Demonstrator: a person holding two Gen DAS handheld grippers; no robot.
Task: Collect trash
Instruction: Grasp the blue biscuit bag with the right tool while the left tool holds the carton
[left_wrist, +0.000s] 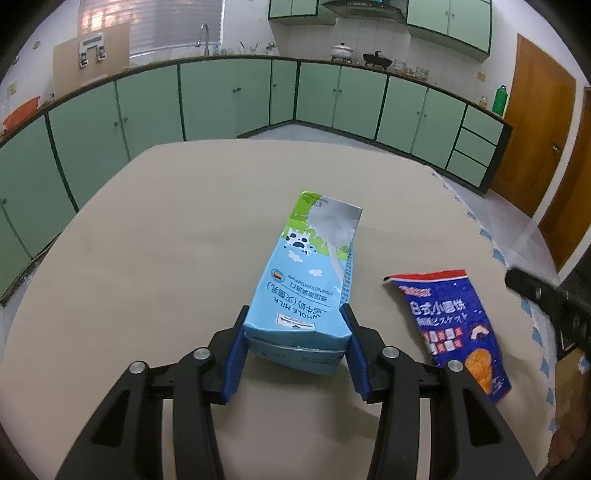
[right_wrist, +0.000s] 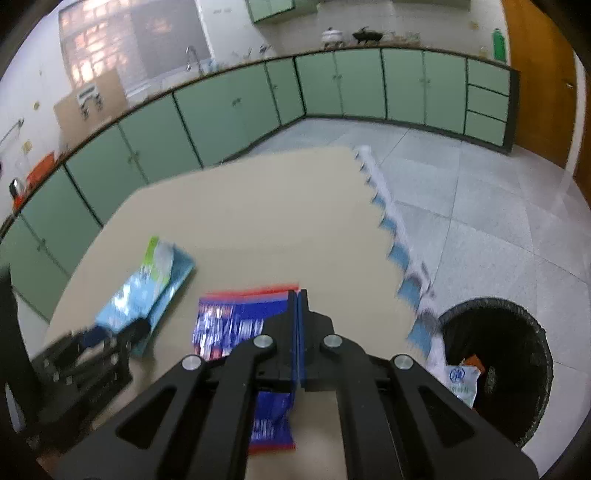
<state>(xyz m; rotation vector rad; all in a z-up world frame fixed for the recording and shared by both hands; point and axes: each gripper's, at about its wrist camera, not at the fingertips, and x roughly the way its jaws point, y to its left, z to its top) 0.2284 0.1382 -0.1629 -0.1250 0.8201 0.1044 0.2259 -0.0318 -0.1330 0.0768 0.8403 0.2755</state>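
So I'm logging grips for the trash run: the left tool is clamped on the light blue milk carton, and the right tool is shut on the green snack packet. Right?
Not quite. The right tool is shut on a dark blue snack packet with a red edge, not a green one, as the right wrist view shows. The left tool is indeed clamped on the light blue milk carton.

A beige table (left_wrist: 184, 229) carries a milk carton (left_wrist: 310, 273) and snack bag (left_wrist: 454, 325).
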